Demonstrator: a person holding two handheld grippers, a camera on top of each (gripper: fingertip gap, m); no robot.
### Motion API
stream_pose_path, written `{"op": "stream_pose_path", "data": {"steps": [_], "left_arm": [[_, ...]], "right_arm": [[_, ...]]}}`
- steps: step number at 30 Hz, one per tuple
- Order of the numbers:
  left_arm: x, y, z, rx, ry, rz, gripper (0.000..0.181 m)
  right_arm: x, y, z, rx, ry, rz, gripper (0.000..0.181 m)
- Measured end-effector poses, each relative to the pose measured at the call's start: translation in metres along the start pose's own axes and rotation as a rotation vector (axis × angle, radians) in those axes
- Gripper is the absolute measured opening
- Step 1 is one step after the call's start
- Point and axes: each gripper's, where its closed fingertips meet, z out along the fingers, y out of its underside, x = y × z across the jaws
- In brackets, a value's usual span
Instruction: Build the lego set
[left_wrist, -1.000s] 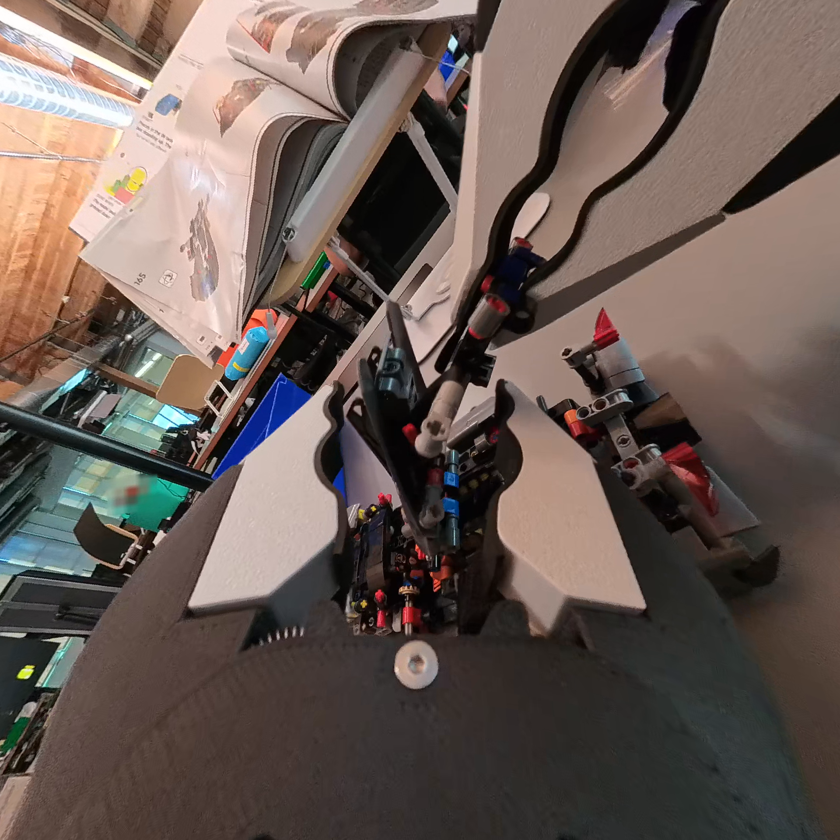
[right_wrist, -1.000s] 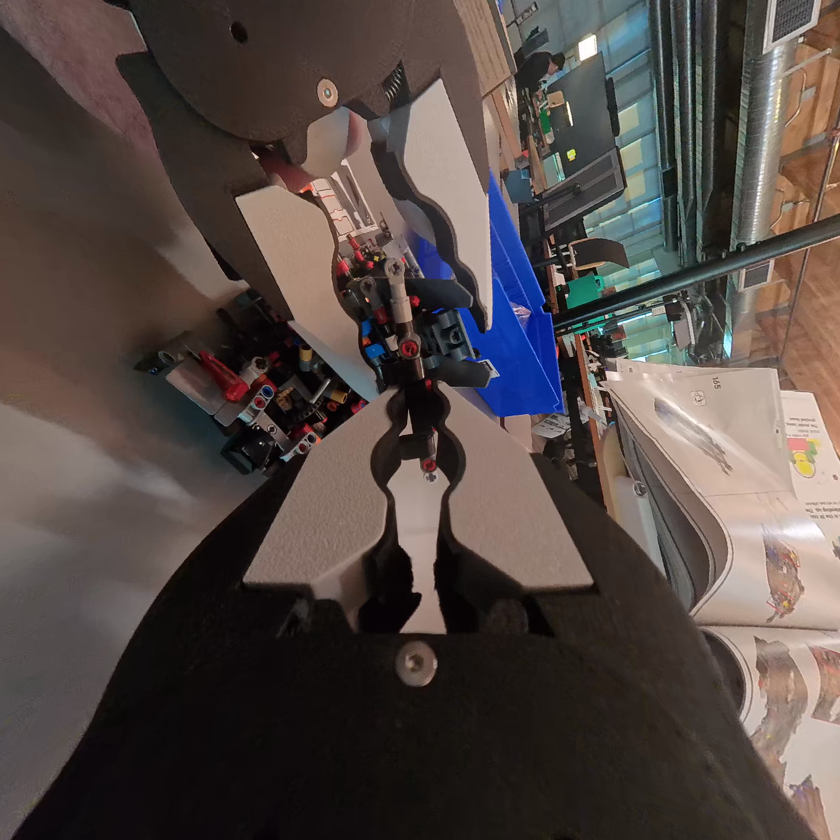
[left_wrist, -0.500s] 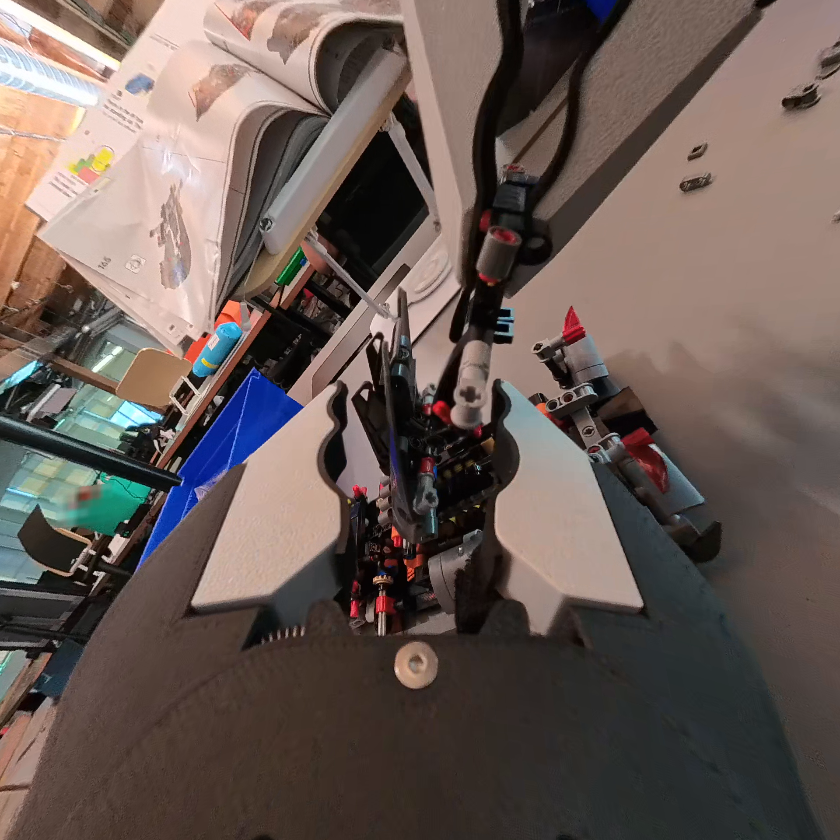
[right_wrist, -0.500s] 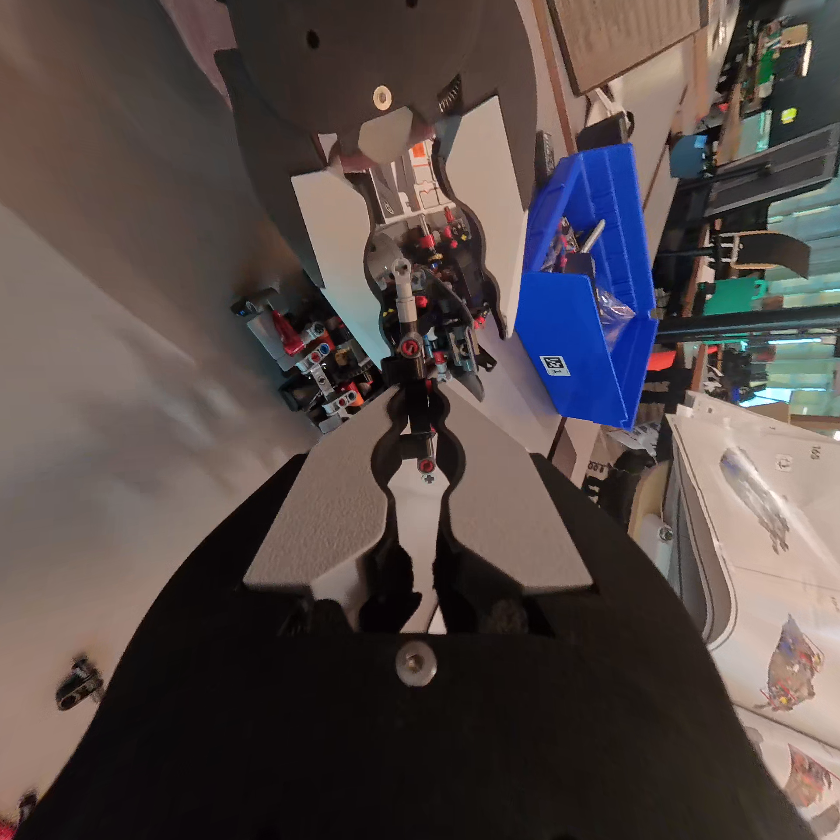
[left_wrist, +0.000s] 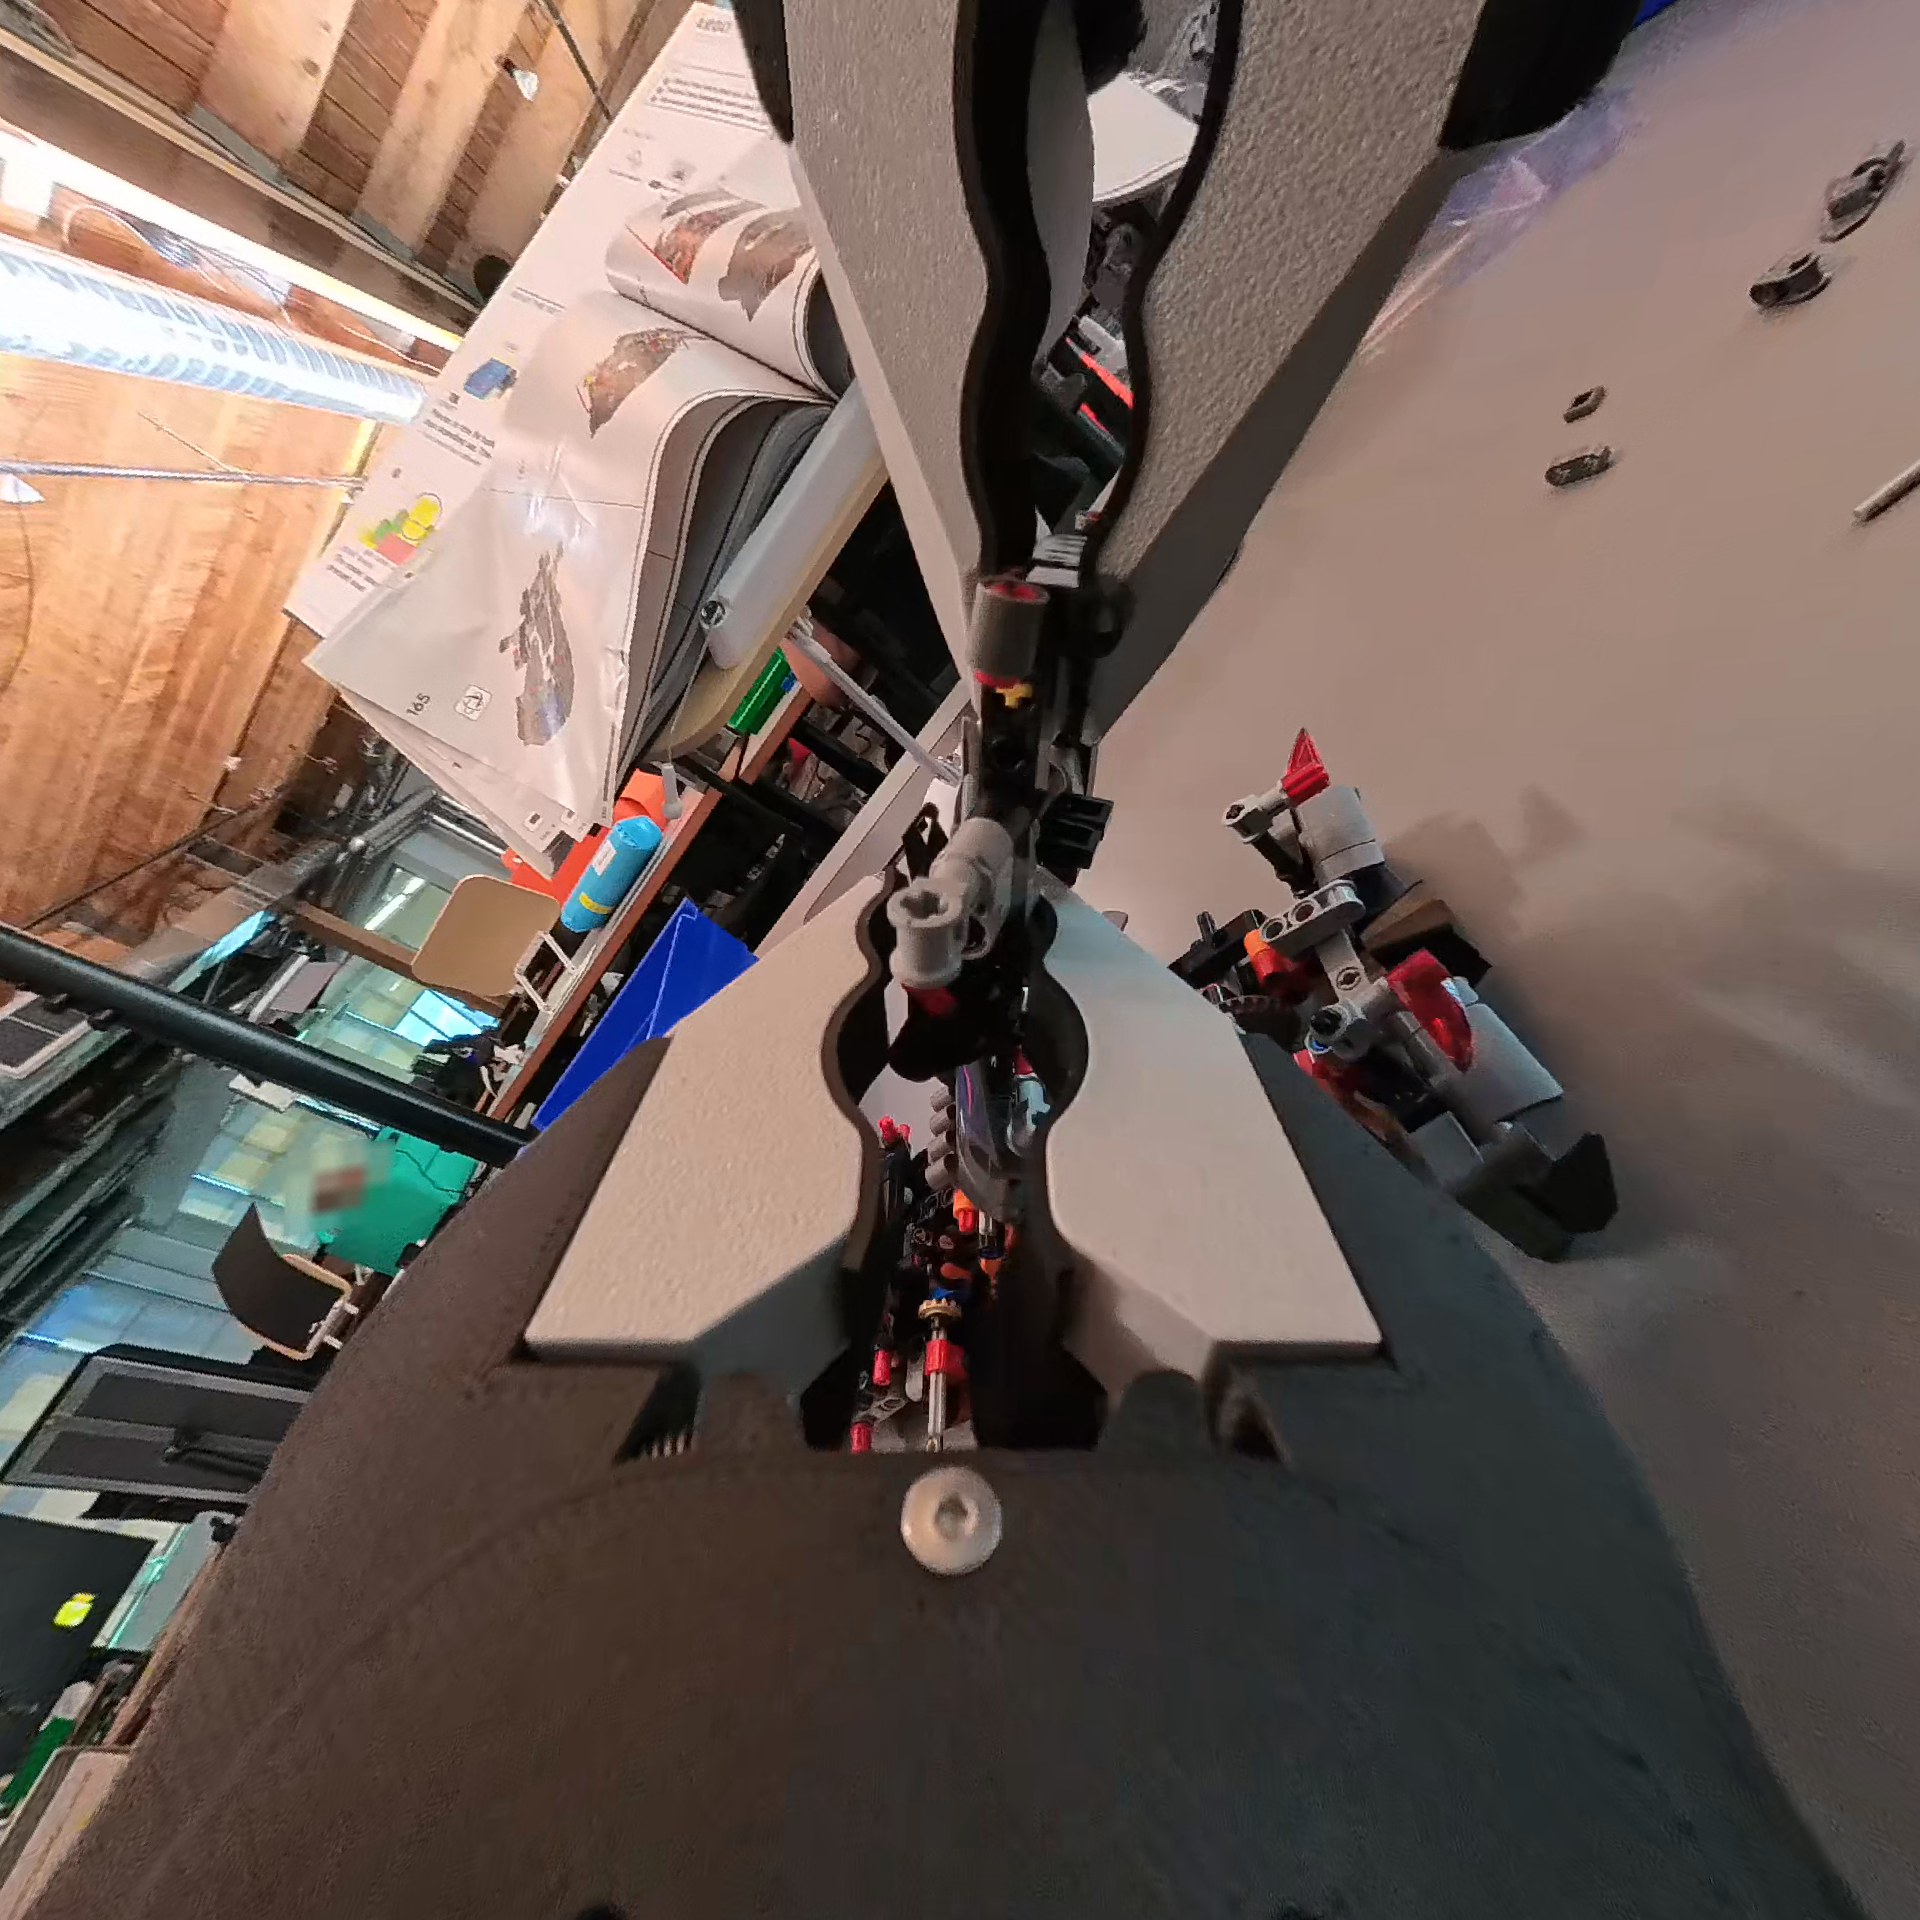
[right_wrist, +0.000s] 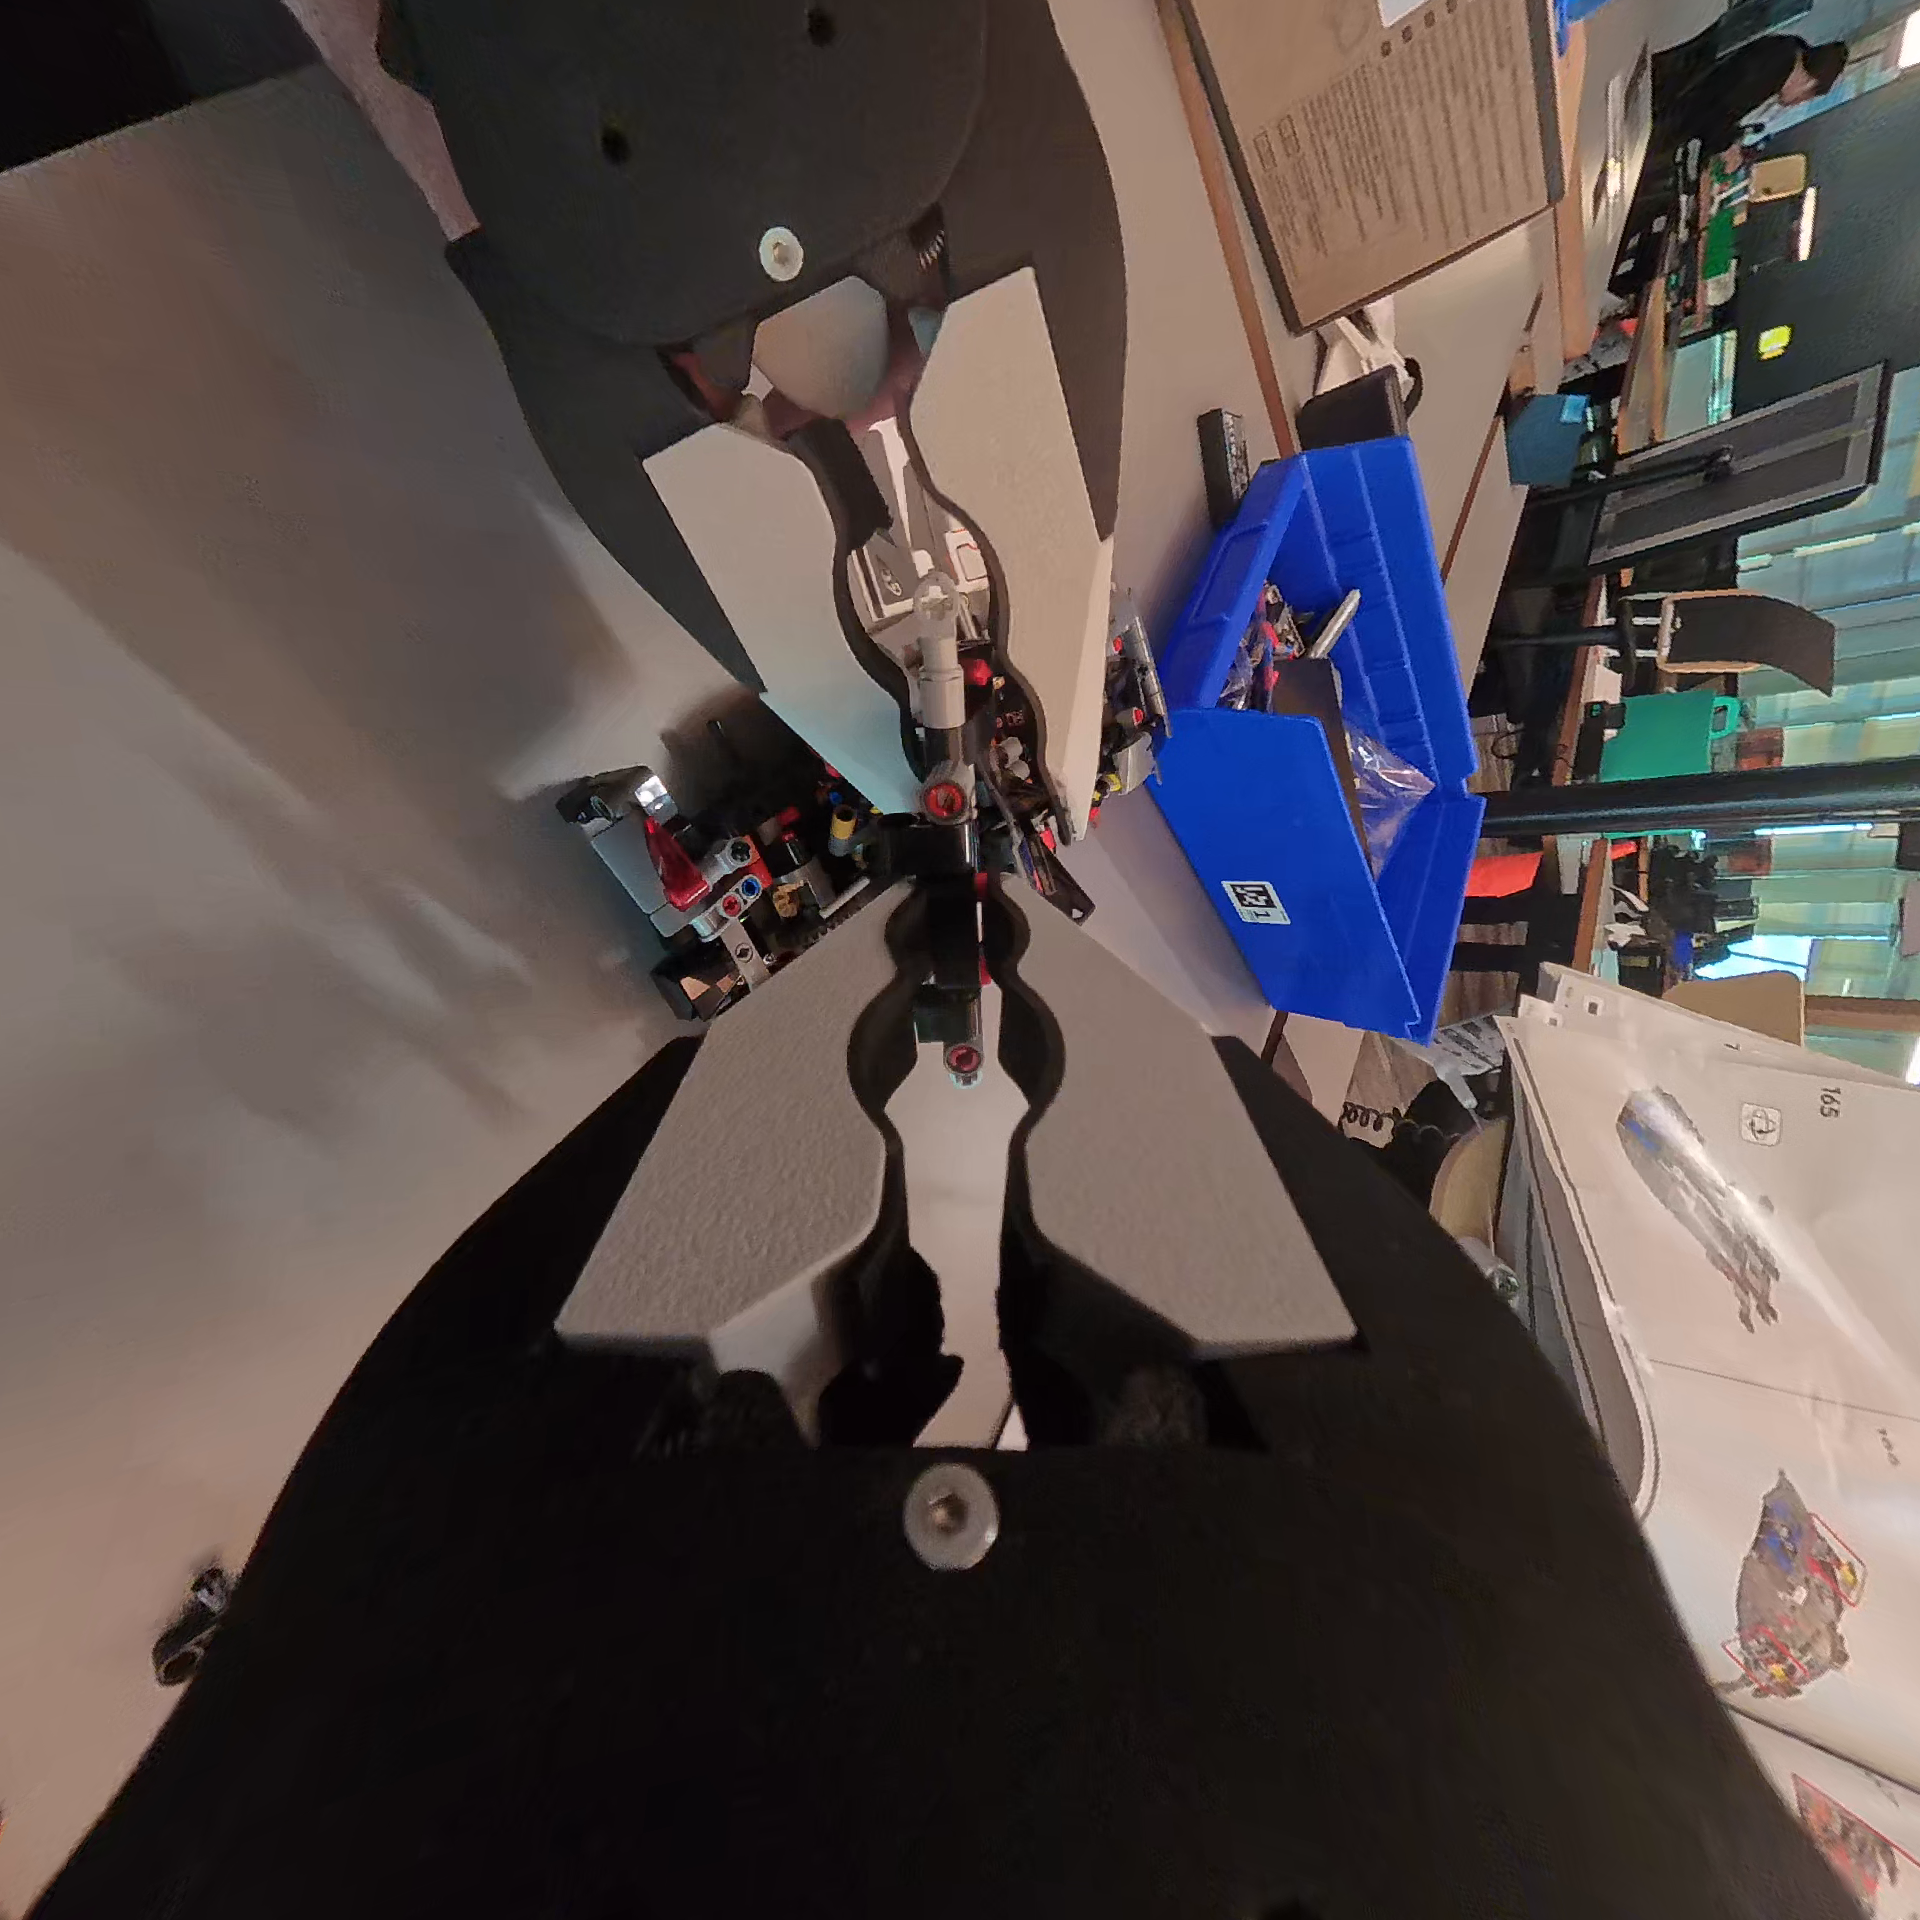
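Open white table (right_wrist: 260, 727) lies on one side of the facing grippers, while a loose Lego assembly (right_wrist: 717, 873), a blue bin (right_wrist: 1320, 831) and, apparently, an instruction booklet (right_wrist: 1714, 1247) crowd elsewhere.

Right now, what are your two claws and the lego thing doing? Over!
Left gripper shut on lego assembly. Right gripper shut on its other end. Built lego section on table beside. Nothing blocking.

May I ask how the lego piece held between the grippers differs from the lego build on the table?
The held piece is slim, mostly black with a grey rod; the table build is bulkier, with grey panels and red parts. The held piece is clamped between left gripper and right gripper; the table build rests on the table. Both are multi-part assemblies.
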Motion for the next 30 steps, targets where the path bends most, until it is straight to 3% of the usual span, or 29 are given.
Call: {"op": "stream_pose_path", "data": {"steps": [12,16,18,22,25,30], "left_arm": [[0.003,-0.007,0.005,0.03,0.0,0.028,0.013],[0.003,-0.009,0.005,0.039,0.003,0.039,0.012],[0.004,-0.008,0.006,0.033,0.005,0.041,0.012],[0.003,-0.005,0.008,0.02,-0.002,0.04,0.014],[-0.001,-0.003,0.01,0.004,-0.028,0.009,0.051],[-0.002,0.005,0.012,-0.031,-0.018,-0.038,0.068]], "right_arm": [[0.007,0.009,-0.007,-0.088,0.181,0.164,0.032],[0.005,0.009,-0.011,-0.079,0.198,0.159,0.03],[0.006,0.005,-0.011,-0.073,0.207,0.113,0.017],[0.008,0.008,-0.007,-0.082,0.215,0.05,0.013],[0.006,0.013,-0.004,-0.109,0.201,-0.006,0.013],[0.008,0.02,-0.003,-0.138,0.206,-0.067,0.012]]}}
